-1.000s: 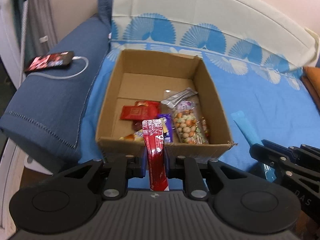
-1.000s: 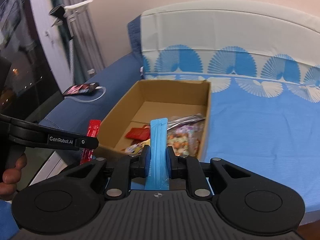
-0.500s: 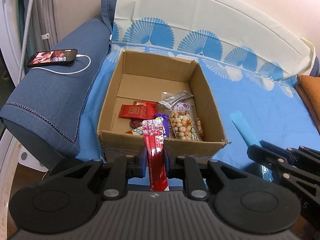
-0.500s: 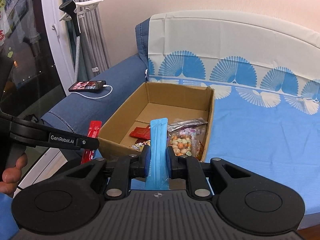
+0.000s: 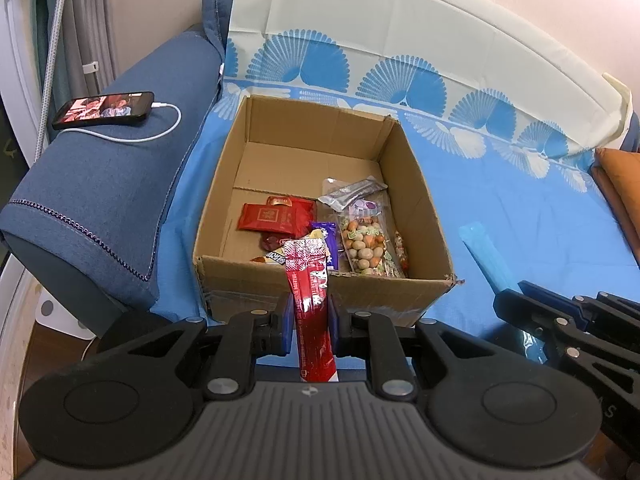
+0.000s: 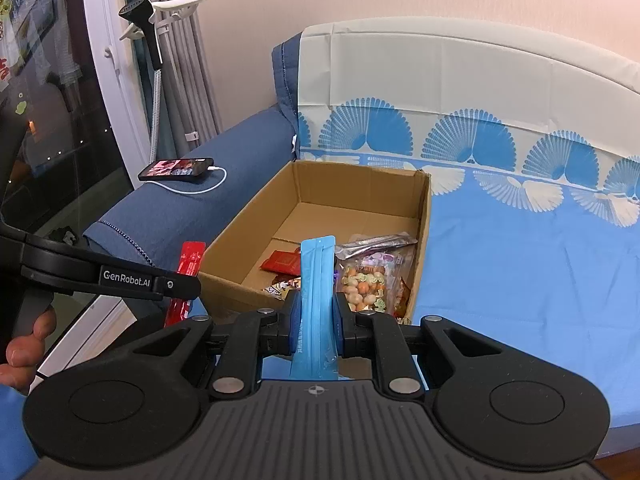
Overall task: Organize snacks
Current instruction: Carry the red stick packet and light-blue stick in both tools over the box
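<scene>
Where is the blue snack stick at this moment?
The blue snack stick is clamped upright in the right tongs, in front of the cardboard box; the left wrist view shows it right of the box.

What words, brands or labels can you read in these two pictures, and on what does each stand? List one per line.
"GenRobot.AI": on the side of the left gripper, seen in the right wrist view.
Print on the red stick pack, blue stick pack and snacks in the cardboard box: too small or blurred to read.
</scene>
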Tool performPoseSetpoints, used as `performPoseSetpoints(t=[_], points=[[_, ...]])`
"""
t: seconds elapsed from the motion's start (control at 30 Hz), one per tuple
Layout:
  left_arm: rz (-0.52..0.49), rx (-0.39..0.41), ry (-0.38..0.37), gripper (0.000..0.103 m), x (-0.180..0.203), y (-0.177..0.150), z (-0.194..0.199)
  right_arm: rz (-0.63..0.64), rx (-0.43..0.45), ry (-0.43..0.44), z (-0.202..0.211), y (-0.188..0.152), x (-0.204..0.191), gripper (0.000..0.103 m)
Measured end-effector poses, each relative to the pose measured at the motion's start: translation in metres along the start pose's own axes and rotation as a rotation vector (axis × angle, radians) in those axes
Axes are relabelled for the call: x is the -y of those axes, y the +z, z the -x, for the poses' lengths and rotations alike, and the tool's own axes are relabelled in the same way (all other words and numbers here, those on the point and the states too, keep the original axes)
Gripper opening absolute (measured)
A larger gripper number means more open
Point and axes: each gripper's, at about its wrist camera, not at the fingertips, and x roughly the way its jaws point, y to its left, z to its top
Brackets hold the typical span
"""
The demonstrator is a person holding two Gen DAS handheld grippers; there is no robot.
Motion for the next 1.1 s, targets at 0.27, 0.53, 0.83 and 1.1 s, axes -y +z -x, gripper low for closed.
performPoseSetpoints(t=[0.27,0.53,0.83,1.1], points=[[-0.004,0.005,0.004,0.019,-0.003,0.003,-0.005,-0.006,-0.013,-0.004,-0.005,0.001,0.001,0.019],[-0.003,0.029,0.013,0.019,-0.012,0.022,-0.01,-0.004,-0.021,-0.014,-0.02,0.011,0.007,0.019],[-0.009,0.044,0.001,0.019,-0.013,0.058,-0.029,-0.023,-0.032,-0.006,-0.048,0.027,0.013,0.019],[-0.009,0.023,-0.017,0.019,-0.01,0.09,-0.061,-0.065,-0.059,0.004,-0.082,0.042,0.025,0.019]])
